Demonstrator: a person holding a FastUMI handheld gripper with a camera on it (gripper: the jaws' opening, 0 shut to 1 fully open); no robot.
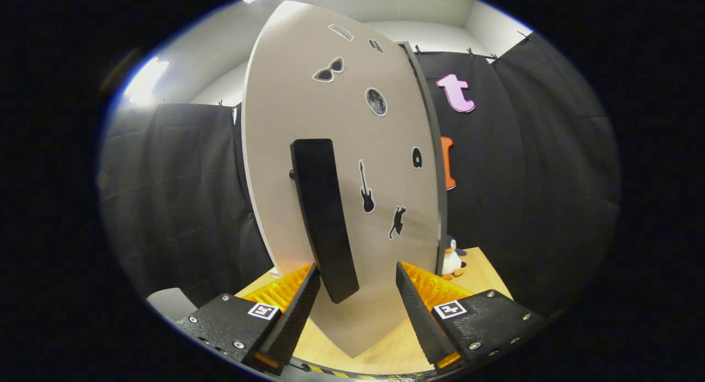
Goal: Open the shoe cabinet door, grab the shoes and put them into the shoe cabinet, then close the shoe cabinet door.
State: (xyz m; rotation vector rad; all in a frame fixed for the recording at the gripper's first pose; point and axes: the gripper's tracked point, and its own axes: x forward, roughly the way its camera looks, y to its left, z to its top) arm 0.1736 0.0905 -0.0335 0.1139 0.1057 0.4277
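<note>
The shoe cabinet door (336, 118) is a pale grey panel with several small black stickers, standing close in front of me. A long black handle (322, 217) runs down its face. My gripper (357, 285) is open, its two black ribbed fingers (300, 305) straddling the handle's lower end. The left finger sits right beside the handle and the right one stands well clear of it. Whether the left finger touches the handle I cannot tell. The door hides the cabinet's inside.
A small penguin toy (453, 258) stands on the light wooden table (484, 272) just right of the door's edge. Black cloth walls close in on both sides. A grey object (172, 304) lies low on the left.
</note>
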